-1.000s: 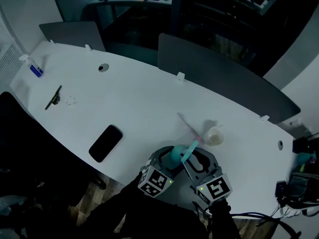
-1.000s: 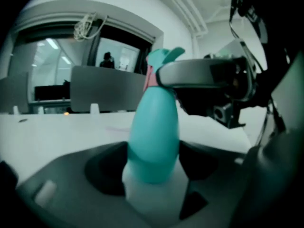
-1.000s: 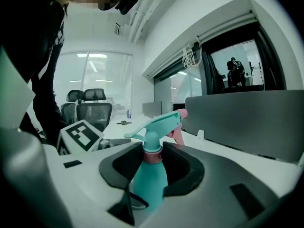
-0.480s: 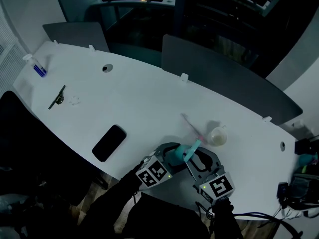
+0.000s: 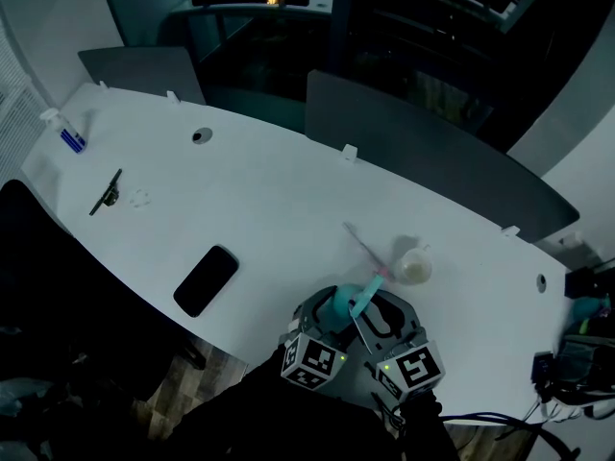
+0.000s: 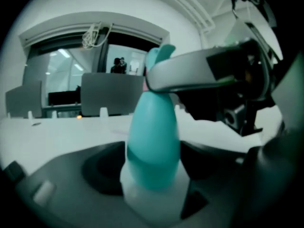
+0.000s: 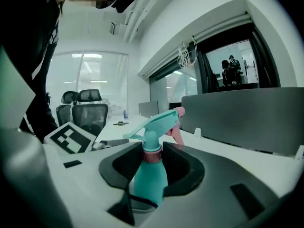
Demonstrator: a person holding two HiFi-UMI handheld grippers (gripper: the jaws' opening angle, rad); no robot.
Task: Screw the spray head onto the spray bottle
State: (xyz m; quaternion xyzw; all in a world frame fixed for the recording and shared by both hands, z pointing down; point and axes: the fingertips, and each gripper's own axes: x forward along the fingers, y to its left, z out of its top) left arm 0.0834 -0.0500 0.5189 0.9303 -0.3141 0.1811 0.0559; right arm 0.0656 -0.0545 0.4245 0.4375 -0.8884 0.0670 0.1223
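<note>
A teal spray bottle point(image 5: 336, 303) stands upright at the near table edge with its teal spray head point(image 5: 366, 289) and pink nozzle on top. My left gripper point(image 5: 327, 313) has the bottle's body point(image 6: 153, 141) between its jaws; they have just been closing and press on it low down. My right gripper point(image 5: 370, 305) comes from the right. In the right gripper view its jaws point(image 7: 153, 158) are shut on the pink collar under the spray head point(image 7: 156, 122). In the left gripper view the right gripper's pale jaw crosses the bottle's neck.
A black phone point(image 5: 206, 279) lies left of the grippers. A pale round cup point(image 5: 415, 265) and a thin pink tube point(image 5: 363, 246) lie just beyond the bottle. Far left lie a black clip point(image 5: 104, 190) and a small blue-labelled bottle point(image 5: 65, 133). Grey dividers point(image 5: 423, 152) line the far edge.
The left gripper's marker cube has swung a little, ending lower and closer to the right gripper. Bottle, spray head and right gripper stay where they were.
</note>
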